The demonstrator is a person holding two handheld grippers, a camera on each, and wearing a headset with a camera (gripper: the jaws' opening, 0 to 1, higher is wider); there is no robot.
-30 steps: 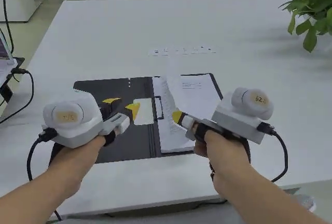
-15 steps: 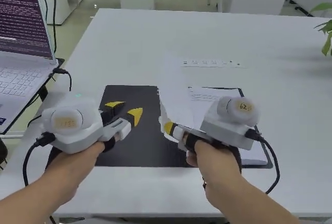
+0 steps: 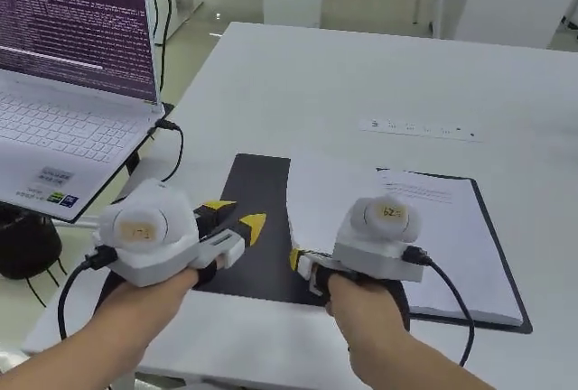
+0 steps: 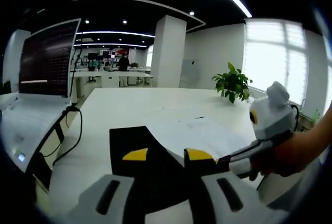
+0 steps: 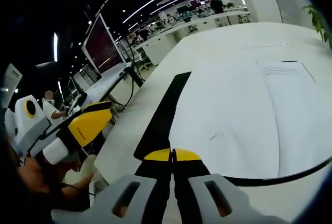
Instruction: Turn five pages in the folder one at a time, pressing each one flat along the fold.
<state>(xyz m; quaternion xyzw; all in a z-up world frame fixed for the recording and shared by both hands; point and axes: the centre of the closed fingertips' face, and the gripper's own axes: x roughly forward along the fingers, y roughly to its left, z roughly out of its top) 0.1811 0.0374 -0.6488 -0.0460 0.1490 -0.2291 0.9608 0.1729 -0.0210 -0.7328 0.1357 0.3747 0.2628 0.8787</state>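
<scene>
Head view: a white desk [image 3: 379, 74] carries a black folder [image 3: 262, 236], which lies open near the front edge.
Folder: the bare left cover [image 4: 127, 138] lies flat, and a stack [image 3: 461, 236] of printed sheets lies on the right half.
Page: one white page [image 3: 330, 200] is raised off the stack. It leans leftward across the fold, with its free edge over the black cover.
Right gripper [image 3: 294, 260]: the jaws are clenched on the page's near corner. In the right gripper view the yellow tips meet with no gap, just where the sheet's corner ends.
Left gripper [image 3: 237, 216]: the jaws are spread and grasp nothing. It is held over the near part of the left cover, just beside the page's free edge and apart from the right gripper. Whether it touches the cover cannot be told.
Left gripper view: the black cover runs between and beyond the yellow tips. The page lies to its right, and the right gripper is in a hand at the right side.
Laptop [image 3: 63, 92]: it stands open beyond the desk's left edge, its screen lit with lines of text. A cable [image 3: 173, 142] runs from its side.
Plant [image 4: 232, 84]: green leaves at the far right of the desk.
</scene>
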